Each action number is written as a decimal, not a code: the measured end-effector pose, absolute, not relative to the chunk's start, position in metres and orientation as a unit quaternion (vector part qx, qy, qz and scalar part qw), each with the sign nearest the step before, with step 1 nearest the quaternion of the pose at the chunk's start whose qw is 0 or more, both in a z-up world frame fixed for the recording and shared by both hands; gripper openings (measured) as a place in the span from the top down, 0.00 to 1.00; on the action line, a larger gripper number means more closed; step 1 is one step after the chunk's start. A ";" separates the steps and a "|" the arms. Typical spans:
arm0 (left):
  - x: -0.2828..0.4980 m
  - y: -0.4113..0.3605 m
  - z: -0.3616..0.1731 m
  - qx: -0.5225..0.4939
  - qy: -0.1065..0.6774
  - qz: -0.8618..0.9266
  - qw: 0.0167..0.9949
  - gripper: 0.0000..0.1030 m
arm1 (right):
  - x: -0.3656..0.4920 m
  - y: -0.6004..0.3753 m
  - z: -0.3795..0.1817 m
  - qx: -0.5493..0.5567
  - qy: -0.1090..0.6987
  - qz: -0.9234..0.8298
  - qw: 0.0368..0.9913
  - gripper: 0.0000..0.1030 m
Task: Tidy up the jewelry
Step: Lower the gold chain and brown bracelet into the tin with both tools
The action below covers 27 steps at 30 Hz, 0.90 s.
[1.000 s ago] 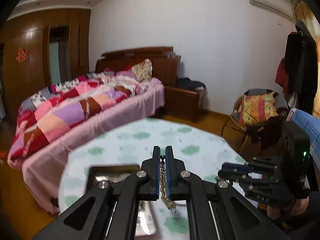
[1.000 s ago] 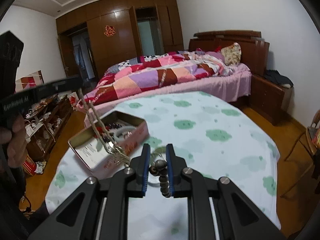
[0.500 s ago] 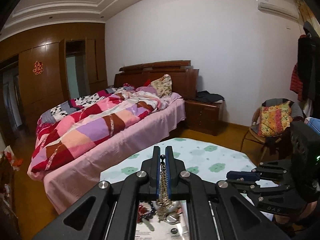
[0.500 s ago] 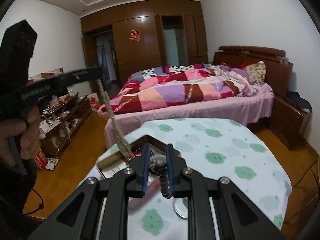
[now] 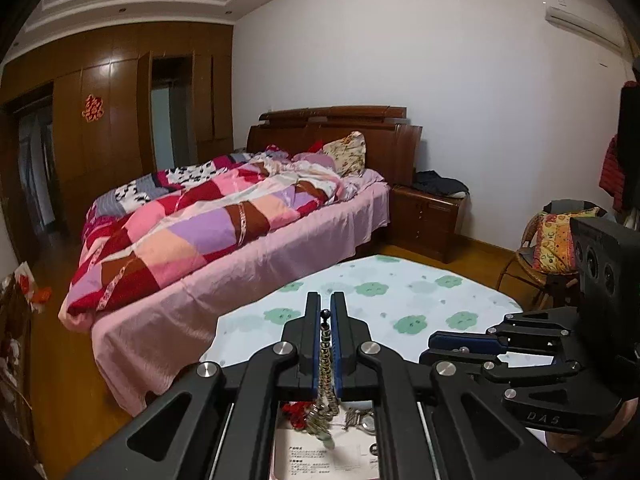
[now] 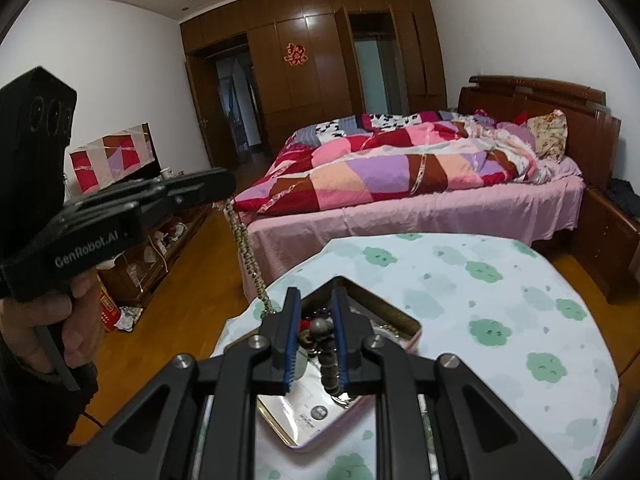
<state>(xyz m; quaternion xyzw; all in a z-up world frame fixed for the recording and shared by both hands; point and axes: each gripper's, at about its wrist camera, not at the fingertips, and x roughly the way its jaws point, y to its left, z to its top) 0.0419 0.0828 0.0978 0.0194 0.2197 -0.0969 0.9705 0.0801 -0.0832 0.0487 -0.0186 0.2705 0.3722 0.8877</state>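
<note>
My left gripper [image 5: 326,312] is shut on a gold chain necklace [image 5: 325,364] that hangs down over the open pink tin box [image 5: 372,470]. The same chain [image 6: 246,252] hangs from the left gripper [image 6: 224,190] in the right wrist view, down to the box [image 6: 400,322]. My right gripper [image 6: 316,300] is shut on a dark beaded bracelet [image 6: 326,350], which dangles above the box. The right gripper [image 5: 436,346] also shows at right in the left wrist view. More jewelry lies in the box [image 5: 312,412].
The box stands near the left edge of a round table with a green cloud-print cloth [image 6: 500,320]. A bed with a patchwork quilt [image 6: 400,168] lies beyond it. A low shelf [image 6: 160,248] stands at left, a chair [image 5: 556,240] at right.
Both grippers have risen and tilted up, so the room fills more of each view. The chain and the bracelet have been lifted higher over the box.
</note>
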 end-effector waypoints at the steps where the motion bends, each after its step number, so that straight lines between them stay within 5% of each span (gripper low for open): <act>1: 0.043 0.086 0.094 0.016 0.223 -0.096 0.970 0.97 | 0.080 -0.082 0.048 -0.019 0.272 0.373 0.887 0.82; 10: 0.042 0.094 0.082 0.001 0.232 -0.094 0.968 0.97 | 0.081 -0.101 0.052 -0.027 0.274 0.349 0.896 0.82; 13: 0.040 0.091 0.082 0.000 0.230 -0.101 0.968 0.97 | 0.083 -0.139 0.050 -0.023 0.285 0.311 0.906 0.78; 16: 0.043 0.087 0.078 -0.002 0.234 -0.107 0.966 0.97 | 0.085 -0.167 0.036 -0.024 0.307 0.276 0.911 0.61; 27: 0.044 0.076 0.078 0.012 0.243 -0.108 0.964 0.97 | 0.084 -0.204 -0.011 0.008 0.369 0.244 0.897 0.58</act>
